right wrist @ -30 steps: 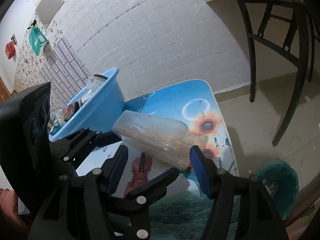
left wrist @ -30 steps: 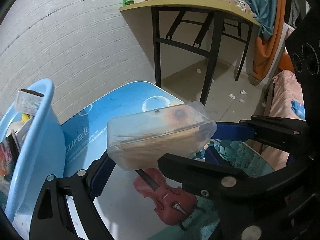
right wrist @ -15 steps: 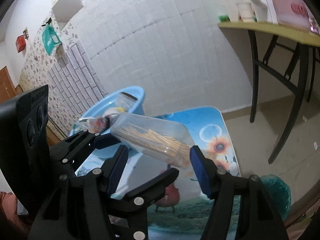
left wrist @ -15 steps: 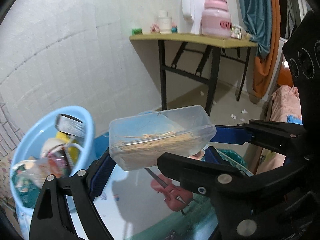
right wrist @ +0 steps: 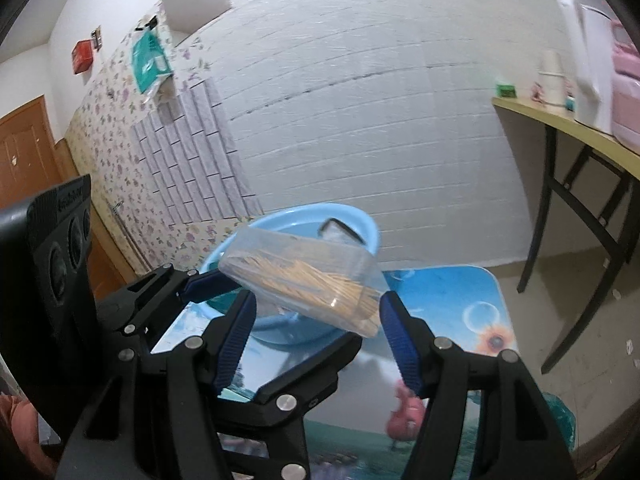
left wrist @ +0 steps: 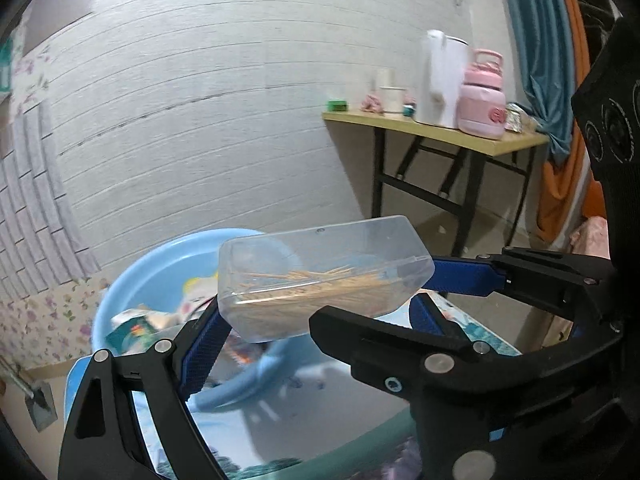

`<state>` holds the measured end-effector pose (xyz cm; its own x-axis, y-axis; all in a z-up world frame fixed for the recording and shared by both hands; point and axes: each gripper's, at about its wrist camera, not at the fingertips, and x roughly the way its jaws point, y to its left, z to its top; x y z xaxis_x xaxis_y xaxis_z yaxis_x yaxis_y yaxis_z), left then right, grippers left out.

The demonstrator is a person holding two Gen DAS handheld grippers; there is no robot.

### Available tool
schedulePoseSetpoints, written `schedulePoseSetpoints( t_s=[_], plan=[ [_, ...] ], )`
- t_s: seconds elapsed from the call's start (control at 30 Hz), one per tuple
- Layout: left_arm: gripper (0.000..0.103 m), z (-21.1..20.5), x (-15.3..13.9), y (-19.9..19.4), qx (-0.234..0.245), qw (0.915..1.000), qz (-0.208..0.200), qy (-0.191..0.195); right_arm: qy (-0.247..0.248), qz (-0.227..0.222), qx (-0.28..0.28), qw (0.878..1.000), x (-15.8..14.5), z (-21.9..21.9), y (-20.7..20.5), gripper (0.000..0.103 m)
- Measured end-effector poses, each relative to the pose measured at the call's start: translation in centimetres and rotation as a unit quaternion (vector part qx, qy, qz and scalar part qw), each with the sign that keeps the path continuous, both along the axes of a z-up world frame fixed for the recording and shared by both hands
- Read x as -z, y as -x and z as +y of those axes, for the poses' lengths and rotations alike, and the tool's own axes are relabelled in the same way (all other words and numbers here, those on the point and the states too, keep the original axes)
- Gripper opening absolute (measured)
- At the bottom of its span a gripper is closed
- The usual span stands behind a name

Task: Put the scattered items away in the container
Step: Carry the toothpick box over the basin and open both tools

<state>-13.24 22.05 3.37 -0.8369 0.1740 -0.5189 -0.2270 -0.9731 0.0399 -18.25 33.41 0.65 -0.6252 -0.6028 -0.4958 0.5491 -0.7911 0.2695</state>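
Note:
A clear plastic box of toothpicks point(left wrist: 320, 276) is held in the air between both grippers. My left gripper point(left wrist: 320, 308) is shut on its ends, and my right gripper point(right wrist: 316, 312) is shut on it too. The box point(right wrist: 304, 280) hangs above the near rim of a light blue basin point(left wrist: 160, 276) that holds several packets and small items. The basin point(right wrist: 360, 220) stands on the far part of a small table with a blue printed top point(right wrist: 448, 304).
A white brick wall is behind the basin. A wooden side table point(left wrist: 440, 134) with black legs stands at the right with a white kettle point(left wrist: 440, 80), a pink jar point(left wrist: 482, 96) and a cup. A teal bin point(right wrist: 560, 420) is at the table's right.
Both grippers have lifted the toothpick box and carried it left, from over the printed table top to above the basin. The basin has come more into the middle of both views.

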Motion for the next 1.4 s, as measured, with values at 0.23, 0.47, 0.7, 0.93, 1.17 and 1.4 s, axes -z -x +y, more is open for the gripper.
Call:
schedulePoseSetpoints(
  t_s=[0.23,0.47,0.7,0.93,1.17,1.4],
  plan=[
    [0.088,-3.9,0.5,0.2,-0.038,0.9990,-0.001,-0.022,-0.012,0.007,-0.027,1.000,0.0,-4.1,0.0,0.064],
    [0.088,-6.9,1.1,1.6,-0.067,0.9970,-0.005,-0.039,-0.018,0.006,-0.053,0.998,0.3,-7.6,1.2,0.064],
    [0.088,-8.5,2.2,3.4,-0.084,0.9959,-0.012,-0.033,-0.015,0.001,-0.073,0.997,1.0,-9.6,3.0,0.064],
    [0.089,-9.6,4.0,5.3,-0.089,0.9940,-0.042,-0.048,-0.027,-0.018,-0.079,0.996,2.7,-11.2,5.7,0.064],
    [0.090,-10.4,5.1,5.7,-0.089,0.9922,-0.062,-0.062,-0.027,-0.053,-0.023,0.998,4.8,-9.8,8.8,0.064],
    [0.091,-11.6,4.1,4.9,-0.095,0.9887,-0.059,-0.100,-0.028,-0.056,-0.002,0.998,4.9,-8.9,9.7,0.064]
  ],
)
